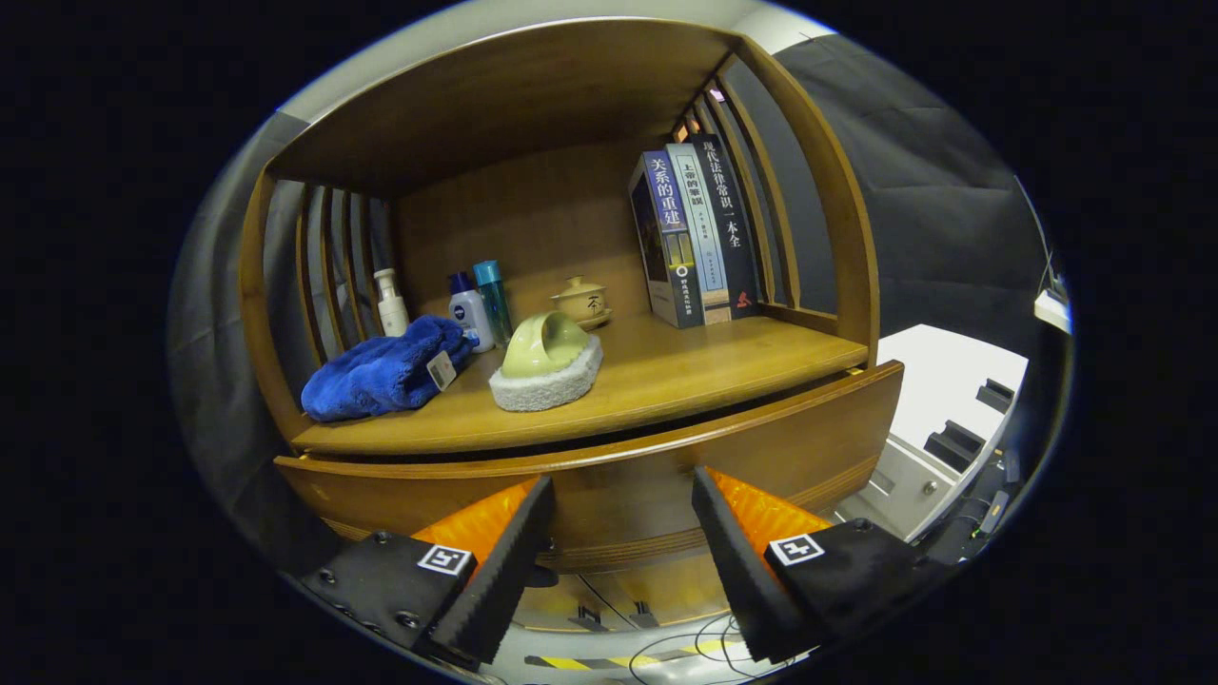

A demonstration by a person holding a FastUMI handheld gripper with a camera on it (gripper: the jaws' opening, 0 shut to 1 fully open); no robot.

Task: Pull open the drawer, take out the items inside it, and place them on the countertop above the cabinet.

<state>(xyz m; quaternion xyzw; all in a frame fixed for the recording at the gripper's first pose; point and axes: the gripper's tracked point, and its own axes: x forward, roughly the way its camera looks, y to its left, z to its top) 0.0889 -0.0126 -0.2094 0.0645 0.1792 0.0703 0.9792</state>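
Drawer (pixel 609 476) front edge sits between the spread tool (pixel 623 533) fingers.

Black cloth (pixel 913 190) is hanging as the booth's wall behind a wooden cabinet (pixel 818 171) with slatted sides. A white table (pixel 942 376) is standing to the right, and cables (pixel 685 642) are trailing across the pale floor.

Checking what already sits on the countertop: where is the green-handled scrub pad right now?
In the gripper view, the scrub pad sits on the countertop beyond the open tongs, just right of the blue cloth and in front of the lidded teacup.
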